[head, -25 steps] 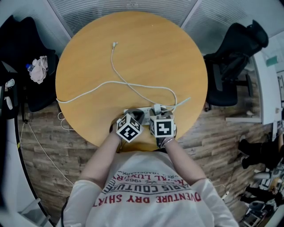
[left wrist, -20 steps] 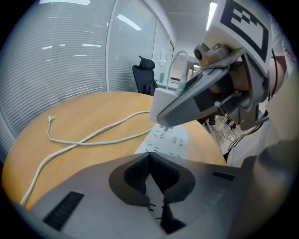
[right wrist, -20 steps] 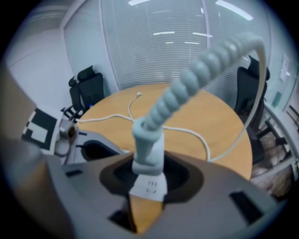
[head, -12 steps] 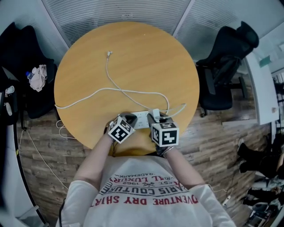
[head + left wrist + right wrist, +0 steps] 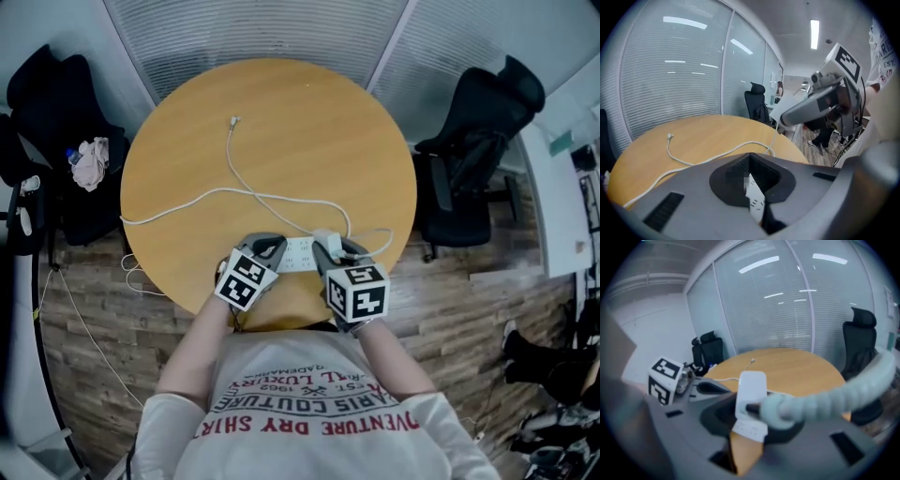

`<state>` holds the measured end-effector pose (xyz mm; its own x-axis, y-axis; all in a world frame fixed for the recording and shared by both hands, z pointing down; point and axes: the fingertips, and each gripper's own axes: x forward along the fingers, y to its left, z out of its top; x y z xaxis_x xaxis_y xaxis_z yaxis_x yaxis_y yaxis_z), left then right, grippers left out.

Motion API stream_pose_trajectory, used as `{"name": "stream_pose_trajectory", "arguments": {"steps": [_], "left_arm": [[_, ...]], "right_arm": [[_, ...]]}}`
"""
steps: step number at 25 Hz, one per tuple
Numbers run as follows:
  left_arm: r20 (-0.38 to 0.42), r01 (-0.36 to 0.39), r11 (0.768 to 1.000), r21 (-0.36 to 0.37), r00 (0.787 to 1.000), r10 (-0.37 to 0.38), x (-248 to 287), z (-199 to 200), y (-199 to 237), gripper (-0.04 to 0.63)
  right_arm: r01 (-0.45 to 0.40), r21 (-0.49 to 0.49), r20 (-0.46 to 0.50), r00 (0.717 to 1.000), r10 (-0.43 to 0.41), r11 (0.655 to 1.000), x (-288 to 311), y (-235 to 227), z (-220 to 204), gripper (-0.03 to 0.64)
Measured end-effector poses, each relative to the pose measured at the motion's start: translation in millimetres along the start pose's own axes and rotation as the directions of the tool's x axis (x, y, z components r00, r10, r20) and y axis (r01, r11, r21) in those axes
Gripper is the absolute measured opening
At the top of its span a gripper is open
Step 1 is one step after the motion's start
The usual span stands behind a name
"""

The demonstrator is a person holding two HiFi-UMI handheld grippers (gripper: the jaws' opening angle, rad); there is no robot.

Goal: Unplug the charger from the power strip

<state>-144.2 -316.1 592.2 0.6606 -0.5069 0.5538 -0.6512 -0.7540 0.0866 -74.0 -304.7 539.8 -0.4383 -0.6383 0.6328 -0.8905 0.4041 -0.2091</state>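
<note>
A white power strip hangs just over the near edge of the round wooden table, between my two grippers. My left gripper is shut on the strip's left end, and the strip shows between its dark pads. A white charger stands plugged into the strip's right end. My right gripper is shut on that charger, with the strip right below it. The charger's white cable snakes across the table to a loose plug.
Black office chairs stand at the right and the left, the left one with a cloth on it. A glass wall with blinds is behind the table. A second white cord trails off the left table edge.
Both grippers have risen toward the head camera, and the power strip with the charger has come up with them. The head view has shifted slightly.
</note>
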Motion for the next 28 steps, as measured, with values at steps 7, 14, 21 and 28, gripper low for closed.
{"name": "stream_pose_trajectory", "arguments": {"steps": [7,14,21,28], "left_arm": [[0.133,-0.055,0.998,-0.021,0.989,0.057,-39.6,62.5,-1.0,0.032],[0.359,-0.155,0.987,-0.033,0.920,0.157,-104.5,136.1,-0.4,0.032],[0.510,-0.301,0.952,-0.054,0.812,0.285,-174.7,166.4,9.4,0.032],[0.552,-0.393,0.911,-0.125,0.735,0.393,-218.8,169.4,33.7,0.032]], "right_arm": [[-0.030,-0.020,0.099,0.995,0.032,0.999,-21.6,-6.7,33.0,0.155],[-0.062,-0.058,0.229,0.971,0.074,0.996,-46.5,-8.7,72.1,0.155],[-0.093,-0.160,0.399,0.905,0.150,0.983,-74.5,12.9,111.5,0.155],[-0.104,-0.218,0.481,0.854,0.200,0.970,-87.2,24.7,125.2,0.155]]}}
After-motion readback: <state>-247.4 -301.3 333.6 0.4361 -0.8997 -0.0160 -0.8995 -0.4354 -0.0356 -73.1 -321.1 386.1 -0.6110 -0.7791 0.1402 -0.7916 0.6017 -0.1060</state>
